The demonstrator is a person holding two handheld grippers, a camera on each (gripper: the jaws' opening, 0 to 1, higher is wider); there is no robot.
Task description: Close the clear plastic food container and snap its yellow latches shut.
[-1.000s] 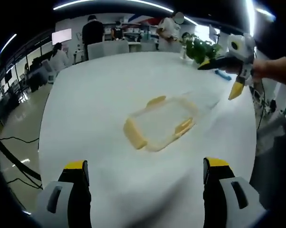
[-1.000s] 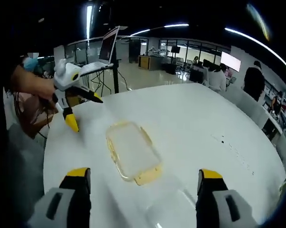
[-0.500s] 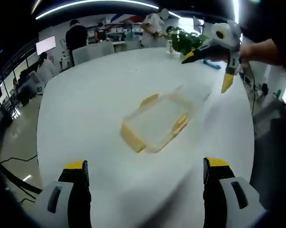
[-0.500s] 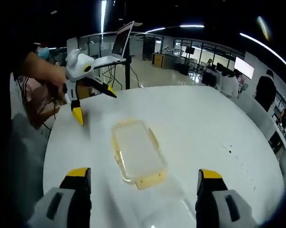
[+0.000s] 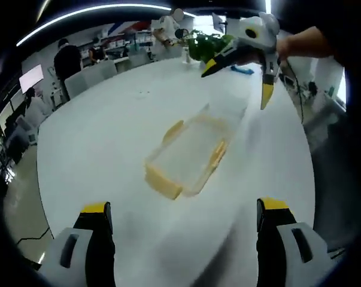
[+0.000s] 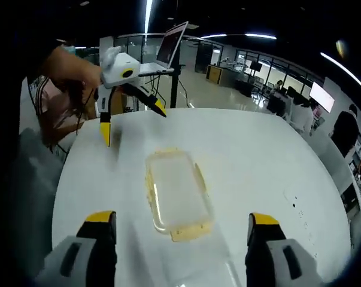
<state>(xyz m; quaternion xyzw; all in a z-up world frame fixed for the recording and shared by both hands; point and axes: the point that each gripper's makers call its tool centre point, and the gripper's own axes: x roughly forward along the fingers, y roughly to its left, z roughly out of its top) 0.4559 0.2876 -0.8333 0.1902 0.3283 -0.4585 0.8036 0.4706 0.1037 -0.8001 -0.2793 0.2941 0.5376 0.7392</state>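
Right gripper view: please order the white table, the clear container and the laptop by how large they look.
1. White table
2. Clear container
3. Laptop, though it stands farther from the camera, so its real size is unsure.

You've got the clear food container [image 5: 189, 156] [image 6: 177, 194] flat on the white table [image 5: 108, 131] [image 6: 258, 155], long rect. w/ yellow latches [image 5: 163, 183] [image 6: 191, 229] at ends & sides, nothing touching it.

Round white table [image 6: 270, 155], open office, ceiling strip lights [image 5: 96, 11]

Clear container [image 5: 188, 156], yellow latches [image 5: 163, 182]
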